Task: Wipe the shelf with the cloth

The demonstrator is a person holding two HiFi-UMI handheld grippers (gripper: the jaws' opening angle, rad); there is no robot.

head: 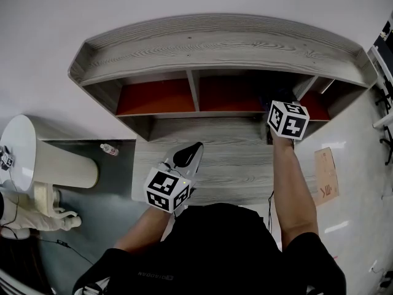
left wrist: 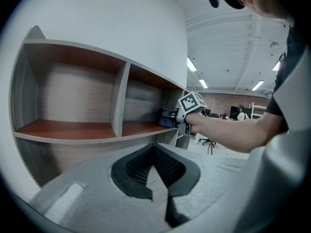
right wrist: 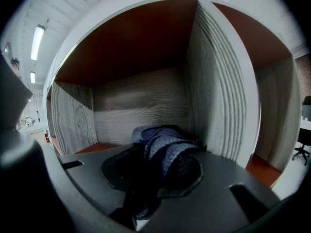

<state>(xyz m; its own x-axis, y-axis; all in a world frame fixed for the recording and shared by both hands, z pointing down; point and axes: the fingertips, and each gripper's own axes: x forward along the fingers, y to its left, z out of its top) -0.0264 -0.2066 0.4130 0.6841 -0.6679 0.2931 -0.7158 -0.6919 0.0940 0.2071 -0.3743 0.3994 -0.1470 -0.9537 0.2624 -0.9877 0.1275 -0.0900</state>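
Observation:
The shelf [head: 215,42] is grey wood grain with orange-red boards [head: 156,97] and two upright dividers. My right gripper [head: 282,98] reaches into the middle compartment near the right divider [right wrist: 218,91] and is shut on a bunched dark blue cloth [right wrist: 163,147]. The cloth sits low against the board near the back wall. In the left gripper view the cloth [left wrist: 166,118] and the right gripper [left wrist: 181,115] show at the shelf's front edge. My left gripper [head: 194,147] hovers over the lower grey surface [head: 233,165], shut and holding nothing, with its fingertips [left wrist: 154,148] meeting.
A white rounded stand [head: 37,158] is on the floor at the left, with a small plastic bottle [head: 109,149] beside it. A flat cardboard piece [head: 325,174] lies at the right. Office chairs [left wrist: 209,142] stand far behind the shelf's right end.

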